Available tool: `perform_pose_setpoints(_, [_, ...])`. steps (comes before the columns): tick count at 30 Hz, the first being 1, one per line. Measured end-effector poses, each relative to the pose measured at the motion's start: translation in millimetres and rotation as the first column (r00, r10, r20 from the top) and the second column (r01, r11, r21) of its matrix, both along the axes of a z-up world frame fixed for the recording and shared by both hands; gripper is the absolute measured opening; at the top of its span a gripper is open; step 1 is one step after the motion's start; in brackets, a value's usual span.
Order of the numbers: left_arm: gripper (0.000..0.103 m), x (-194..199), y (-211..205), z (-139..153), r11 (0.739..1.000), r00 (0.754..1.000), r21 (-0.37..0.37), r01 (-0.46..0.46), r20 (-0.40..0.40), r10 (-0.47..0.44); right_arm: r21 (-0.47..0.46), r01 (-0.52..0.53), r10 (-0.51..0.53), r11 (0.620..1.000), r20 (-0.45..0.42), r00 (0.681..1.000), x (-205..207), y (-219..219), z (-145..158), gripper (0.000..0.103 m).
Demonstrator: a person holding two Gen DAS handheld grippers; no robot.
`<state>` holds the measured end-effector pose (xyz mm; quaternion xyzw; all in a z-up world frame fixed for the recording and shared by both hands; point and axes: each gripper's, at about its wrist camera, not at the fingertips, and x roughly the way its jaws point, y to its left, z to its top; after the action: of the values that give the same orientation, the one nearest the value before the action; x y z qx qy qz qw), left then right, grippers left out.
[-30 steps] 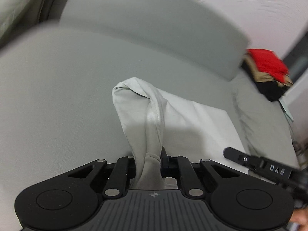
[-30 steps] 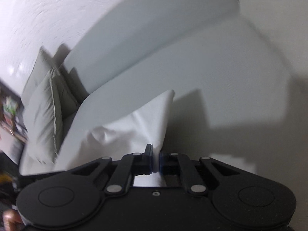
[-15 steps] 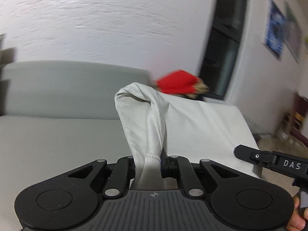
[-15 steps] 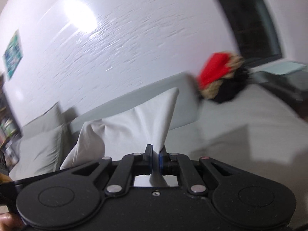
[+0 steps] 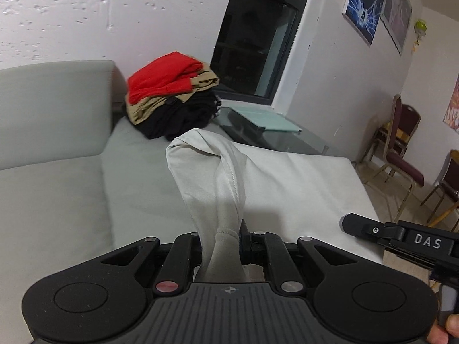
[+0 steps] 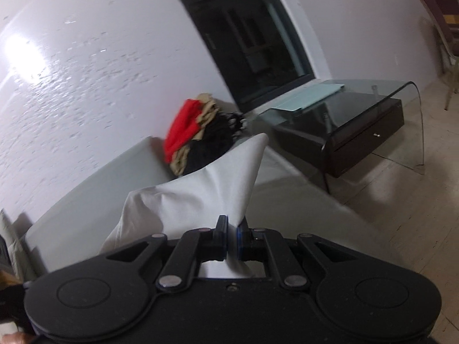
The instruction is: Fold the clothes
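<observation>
A pale grey folded garment hangs between both grippers above the grey sofa. My left gripper is shut on a bunched, hemmed edge of it, which twists up from the jaws. In the right wrist view the same garment rises to a pointed corner, and my right gripper is shut on that end. The right gripper also shows at the lower right of the left wrist view. A stack of folded clothes, red on tan on black, sits at the sofa's far end.
A glass side table with a dark drawer unit and a pale green pad stands beyond the sofa, under a dark window. Chairs stand by the right wall. The sofa backrest runs along the left. Tiled floor lies to the right.
Both grippers have swung with the garment from facing the sofa seat and backrest toward the sofa's far end. The clothes stack, window and side table came into view. The grips are unchanged.
</observation>
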<state>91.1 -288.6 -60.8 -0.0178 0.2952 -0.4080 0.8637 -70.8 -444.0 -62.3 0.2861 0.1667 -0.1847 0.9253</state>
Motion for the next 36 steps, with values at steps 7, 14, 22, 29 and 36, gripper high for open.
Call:
perform_pose_setpoints(7, [0.035, 66, -43, -25, 0.992, 0.990, 0.067, -0.110, -0.078, 0.115, 0.012, 0.040, -0.040, 0.999, -0.048, 0.998, 68, -54, -9, 0.015])
perform_pose_setpoints(14, [0.036, 67, 9, -34, 0.976, 0.983, 0.133, -0.174, -0.038, 0.180, -0.049, 0.012, -0.018, 0.999, -0.125, 0.992, 56, -57, -30, 0.048])
perform_pose_setpoints(22, [0.015, 24, -30, -51, 0.964, 1.000, 0.265, 0.008, -0.023, -0.002, -0.091, -0.077, 0.052, 0.993, -0.246, 0.968, 37, -14, -30, 0.005])
perform_pose_setpoints(29, [0.018, -2, -42, -67, 0.830, 0.995, 0.557, 0.024, -0.090, 0.032, -0.037, -0.089, 0.060, 0.995, -0.485, 0.872, 31, -1, -48, 0.005])
perform_pose_setpoints(36, [0.044, -48, 10, 20, 0.872, 0.997, 0.486, -0.055, -0.024, 0.077, 0.019, -0.160, 0.151, 0.987, -0.456, 0.877, 0, 28, 24, 0.033])
